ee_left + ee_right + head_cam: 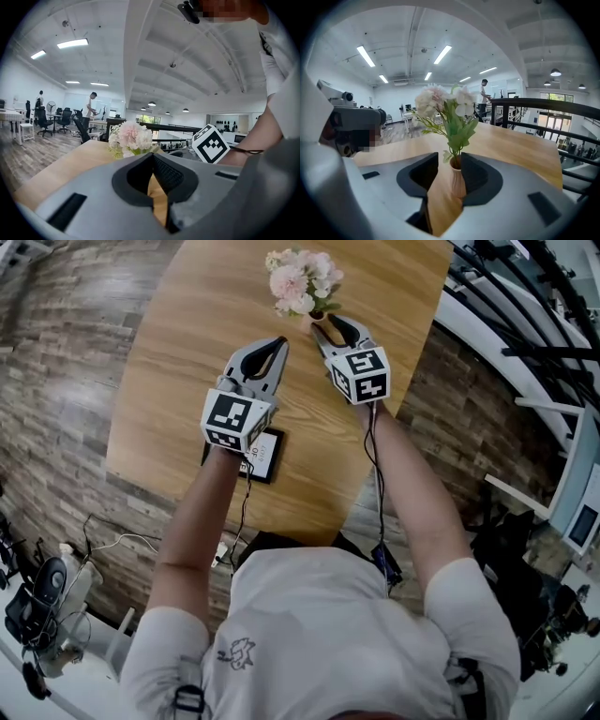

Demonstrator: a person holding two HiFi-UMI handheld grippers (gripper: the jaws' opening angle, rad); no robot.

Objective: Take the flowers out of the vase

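Observation:
A bunch of pale pink and white flowers (300, 279) stands in a small peach vase (317, 315) near the far edge of the round wooden table (187, 352). My right gripper (325, 322) is open, with its jaws on either side of the vase. In the right gripper view the vase (458, 180) stands between the pads, close against the right one, with a gap to the left one. The flowers (440, 105) rise above the jaws. My left gripper (278, 342) is to the left of the vase, shut and holding nothing. It looks at the flowers (130, 138) from a short way off.
A small black device (262, 454) lies on the table under my left wrist. The table's right edge (412, 362) is close to my right hand, with dark railings (525, 324) beyond it. Office chairs (44, 121) and people stand far off.

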